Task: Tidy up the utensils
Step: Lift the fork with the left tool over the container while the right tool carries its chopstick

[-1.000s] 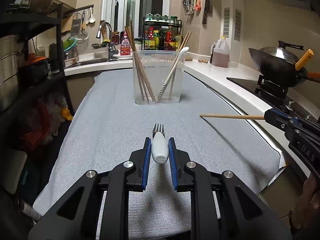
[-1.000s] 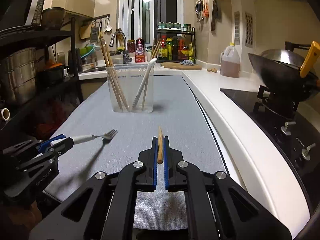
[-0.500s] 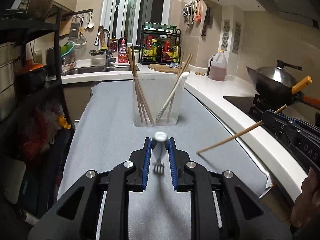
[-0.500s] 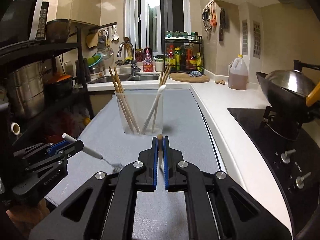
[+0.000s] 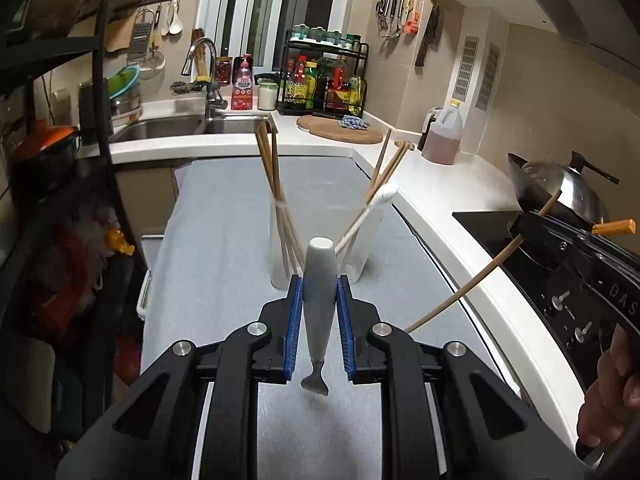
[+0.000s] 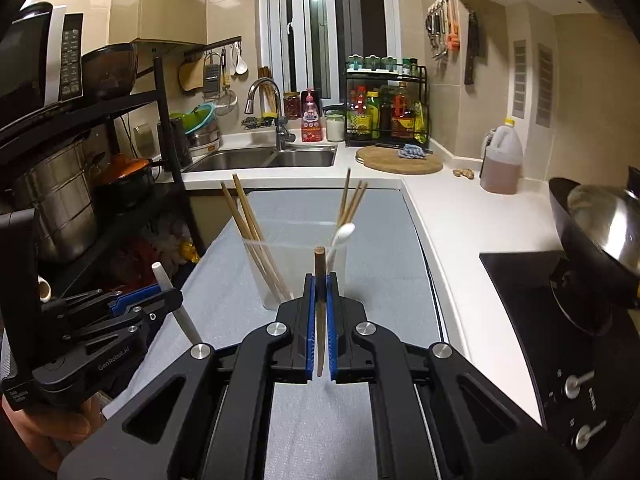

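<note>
My left gripper (image 5: 319,286) is shut on a white-handled fork (image 5: 319,292), handle up, tines pointing down toward me. My right gripper (image 6: 319,286) is shut on a wooden chopstick (image 6: 319,312), held nearly upright. Both are raised above the grey mat (image 5: 224,240), short of a clear utensil holder (image 5: 362,240) that holds several chopsticks (image 5: 276,196) and a white-handled utensil (image 5: 370,210). The right gripper shows at the right of the left wrist view (image 5: 532,226) with its chopstick (image 5: 460,294). The left gripper shows at the left of the right wrist view (image 6: 160,300). The holder also shows there (image 6: 260,272).
A sink (image 6: 260,158) and faucet lie beyond the mat. A spice rack (image 6: 384,116), round board (image 6: 398,160) and oil jug (image 6: 502,162) stand on the white counter. A wok (image 6: 596,216) sits on the stove at right. A black shelf rack (image 6: 80,184) stands left.
Both grippers have risen and tilted down. The fork has turned from tines forward to tines down. The chopstick has swung from level to nearly upright.
</note>
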### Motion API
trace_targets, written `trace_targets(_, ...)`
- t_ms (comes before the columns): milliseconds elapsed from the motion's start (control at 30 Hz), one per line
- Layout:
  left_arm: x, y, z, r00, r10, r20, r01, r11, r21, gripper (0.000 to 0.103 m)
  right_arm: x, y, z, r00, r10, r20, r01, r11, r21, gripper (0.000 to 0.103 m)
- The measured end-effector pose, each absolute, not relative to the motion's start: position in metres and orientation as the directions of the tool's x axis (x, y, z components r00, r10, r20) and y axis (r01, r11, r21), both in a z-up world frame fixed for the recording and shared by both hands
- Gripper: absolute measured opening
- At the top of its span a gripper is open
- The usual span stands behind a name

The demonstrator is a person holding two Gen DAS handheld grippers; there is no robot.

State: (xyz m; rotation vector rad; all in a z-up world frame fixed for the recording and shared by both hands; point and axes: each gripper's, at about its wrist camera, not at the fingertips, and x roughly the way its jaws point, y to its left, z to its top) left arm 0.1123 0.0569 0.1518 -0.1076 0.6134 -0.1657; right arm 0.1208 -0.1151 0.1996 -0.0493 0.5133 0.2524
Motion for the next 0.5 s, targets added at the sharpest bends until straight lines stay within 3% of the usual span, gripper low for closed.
trace_targets(333,0.182,0.058,0.249,0.848,-0.211,-0.487,0.158,0.976,-0.148,0.017,0.186,-0.106,0.284,0.850,0.291,-0.439,-0.294,0.954,0.064,0.005)
trace_targets(500,0.222,0.058,0.270,0.865,-0.202,-0.460,0.150,0.978,-0.147,0.017,0.221,-0.099,0.301,0.861,0.301,-0.410,-0.299,0.952,0.071,0.005)
